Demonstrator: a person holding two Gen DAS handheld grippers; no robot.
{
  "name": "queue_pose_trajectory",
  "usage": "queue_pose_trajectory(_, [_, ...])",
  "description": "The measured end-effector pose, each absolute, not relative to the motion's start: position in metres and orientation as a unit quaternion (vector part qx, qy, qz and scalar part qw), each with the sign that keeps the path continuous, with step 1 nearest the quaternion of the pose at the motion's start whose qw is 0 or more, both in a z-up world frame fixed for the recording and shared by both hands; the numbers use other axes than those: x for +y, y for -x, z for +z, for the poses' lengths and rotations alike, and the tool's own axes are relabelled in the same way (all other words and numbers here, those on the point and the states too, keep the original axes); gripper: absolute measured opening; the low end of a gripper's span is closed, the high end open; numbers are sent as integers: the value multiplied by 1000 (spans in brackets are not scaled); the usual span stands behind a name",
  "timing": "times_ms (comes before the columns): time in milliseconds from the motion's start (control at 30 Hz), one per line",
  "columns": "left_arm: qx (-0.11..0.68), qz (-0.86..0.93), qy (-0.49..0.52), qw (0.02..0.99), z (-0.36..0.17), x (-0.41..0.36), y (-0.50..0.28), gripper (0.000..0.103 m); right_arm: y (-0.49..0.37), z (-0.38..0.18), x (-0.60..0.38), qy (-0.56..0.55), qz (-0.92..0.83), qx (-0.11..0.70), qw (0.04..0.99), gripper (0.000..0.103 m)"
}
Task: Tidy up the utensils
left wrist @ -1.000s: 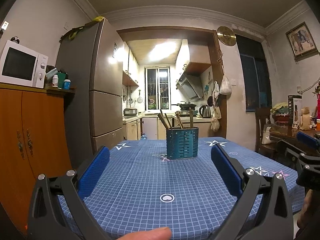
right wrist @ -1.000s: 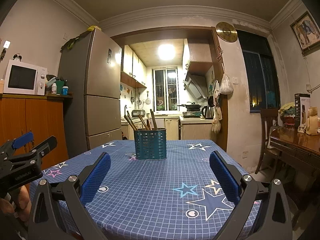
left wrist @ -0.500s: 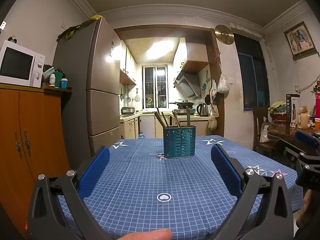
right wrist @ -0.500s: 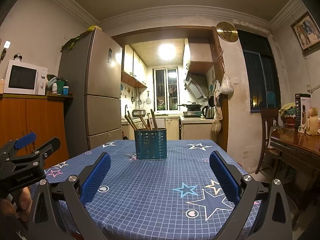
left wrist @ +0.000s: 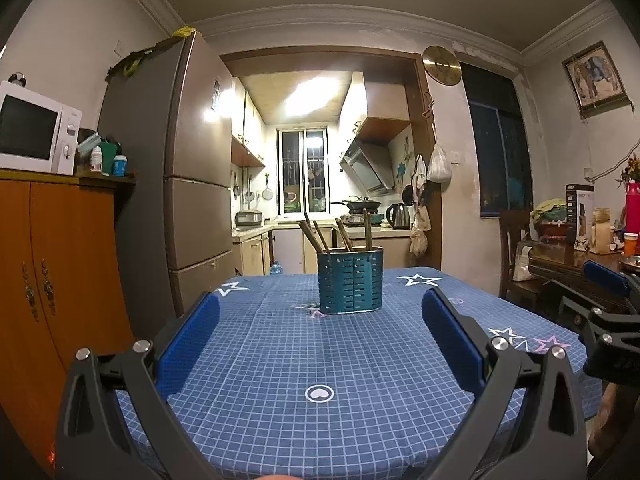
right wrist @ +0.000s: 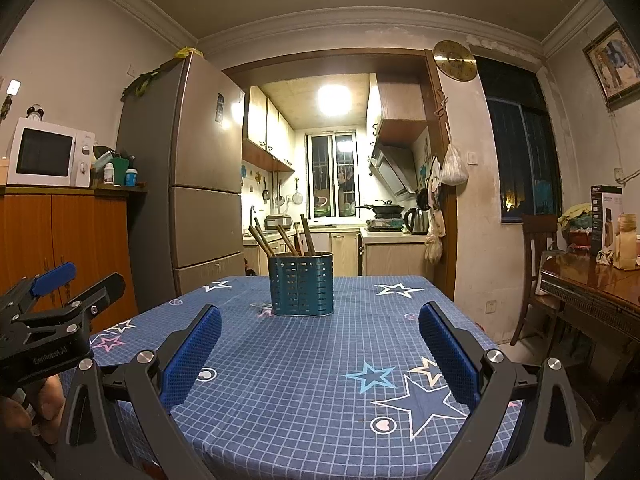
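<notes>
A teal slotted utensil holder (left wrist: 350, 281) (right wrist: 301, 284) stands upright at the far middle of the table, with several brown wooden handles (left wrist: 313, 236) (right wrist: 261, 239) sticking out of its top. My left gripper (left wrist: 320, 320) is open and empty, held at the near table edge well short of the holder. My right gripper (right wrist: 320, 328) is likewise open and empty, at the near edge. Each gripper shows in the other's view: the right one (left wrist: 600, 292) at the right border, the left one (right wrist: 60, 292) at the left border.
A blue checked tablecloth with stars (left wrist: 312, 364) (right wrist: 320, 360) covers the table. A tall fridge (left wrist: 188, 184) and an orange cabinet (left wrist: 48, 264) with a microwave (left wrist: 36, 136) stand left. A dark wooden table (right wrist: 592, 284) and a chair (right wrist: 536, 256) stand right. A kitchen lies behind.
The left gripper's view has risen and drawn back slightly, so the holder looks a little farther. The right gripper has barely moved. Both stay open.
</notes>
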State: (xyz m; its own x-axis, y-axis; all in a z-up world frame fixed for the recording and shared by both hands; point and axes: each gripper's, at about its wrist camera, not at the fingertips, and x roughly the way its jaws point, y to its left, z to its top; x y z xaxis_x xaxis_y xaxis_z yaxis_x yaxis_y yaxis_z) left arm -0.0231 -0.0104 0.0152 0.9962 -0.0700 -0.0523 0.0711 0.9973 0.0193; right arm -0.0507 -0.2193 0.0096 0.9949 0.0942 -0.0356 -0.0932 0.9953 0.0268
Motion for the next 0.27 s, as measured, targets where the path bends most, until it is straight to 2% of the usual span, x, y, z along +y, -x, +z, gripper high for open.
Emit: queue_pose_trajectory(267, [35, -34, -6, 999, 15, -9, 19, 98, 49, 10, -221, -12, 46, 19, 999, 98])
